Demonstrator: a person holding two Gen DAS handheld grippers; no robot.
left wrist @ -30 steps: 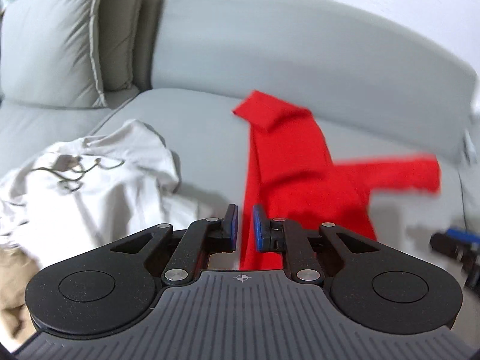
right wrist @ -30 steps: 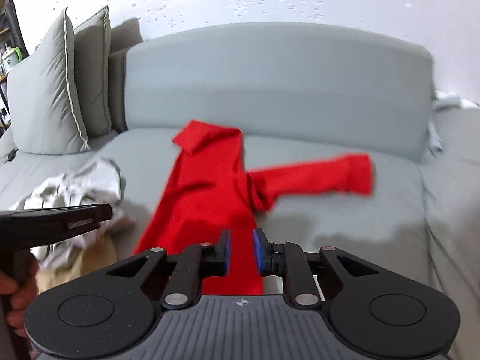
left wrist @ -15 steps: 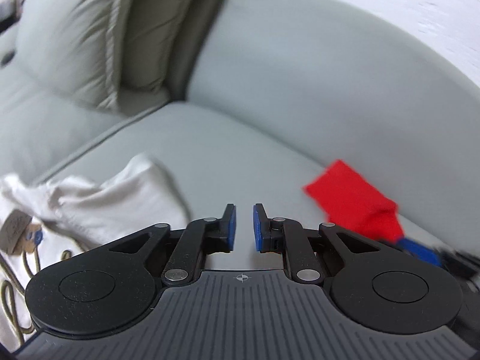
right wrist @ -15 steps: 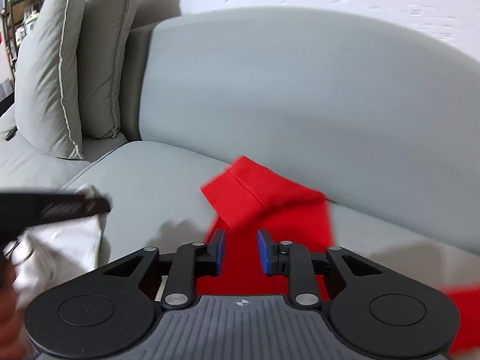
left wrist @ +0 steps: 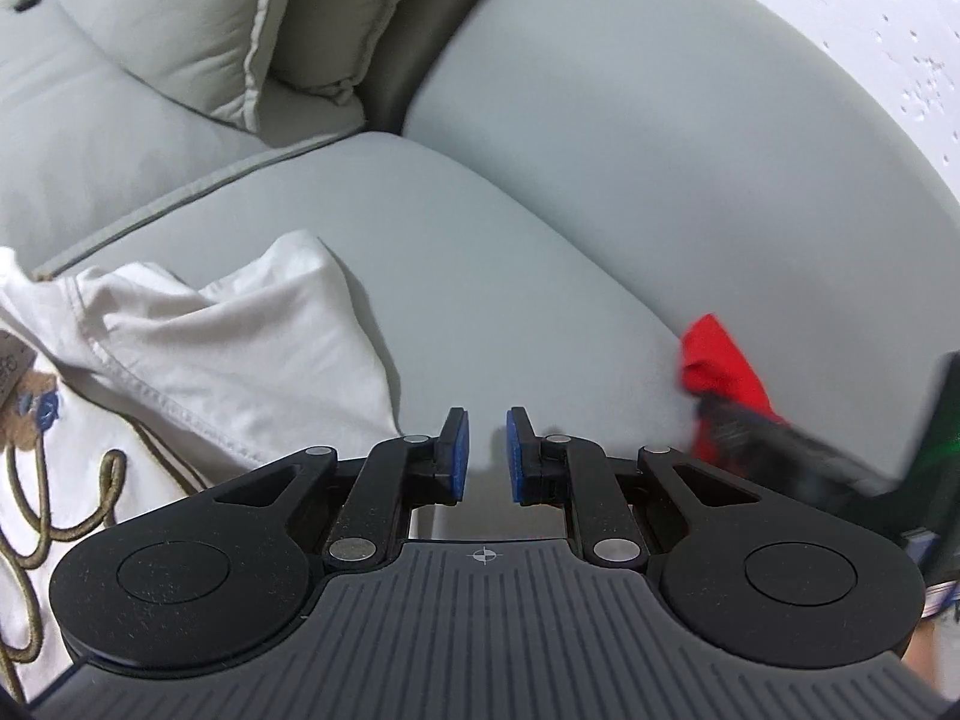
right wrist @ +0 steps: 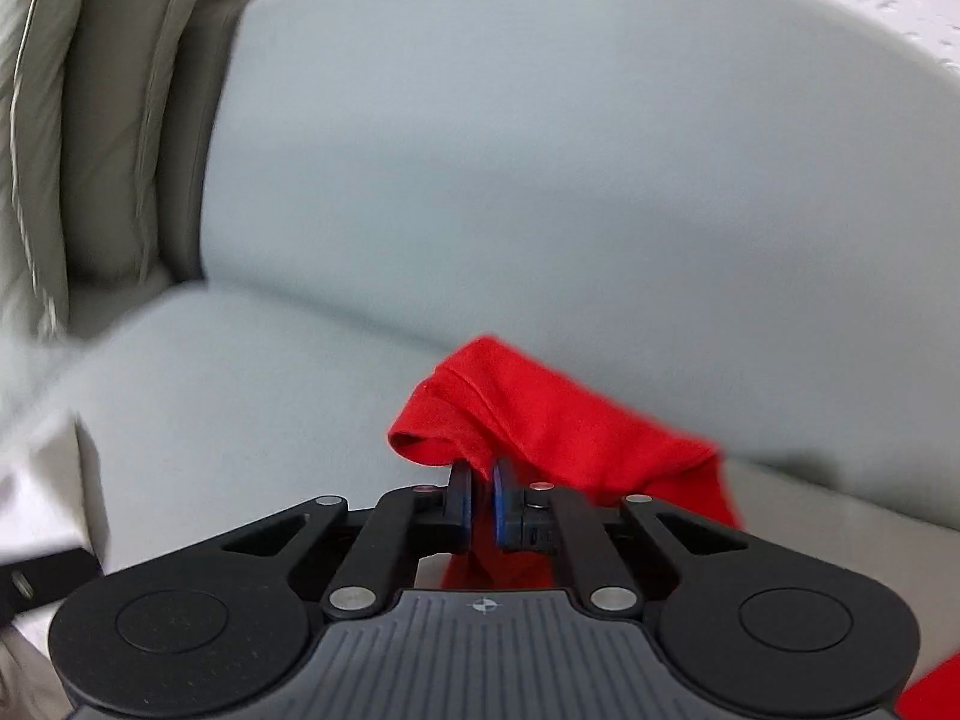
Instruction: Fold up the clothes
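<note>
A red garment (right wrist: pixel 540 414) lies on the grey sofa seat (right wrist: pixel 240 408) close to the backrest. My right gripper (right wrist: pixel 480 468) is over its near end, jaws closing tight with a fold of the red cloth pinched between the blue pads. In the left wrist view the same red garment (left wrist: pixel 720 360) shows at the right, with the blurred right gripper (left wrist: pixel 732 426) on it. My left gripper (left wrist: pixel 485 420) hovers over bare seat beside a white printed garment (left wrist: pixel 240 348); its pads stand a little apart with nothing between them.
Two grey cushions (left wrist: pixel 210 18) lean in the sofa's corner at the far left. The tall backrest (right wrist: pixel 540 180) rises right behind the red garment. A seam (left wrist: pixel 180 198) divides the seat from its left neighbour. A person's hand shows at the lower right edge (left wrist: pixel 924 660).
Both grippers moved forward and down toward the back of the seat. The right jaws opened wider, then shut on the red garment's end. The left gripper swung left, away from the red cloth.
</note>
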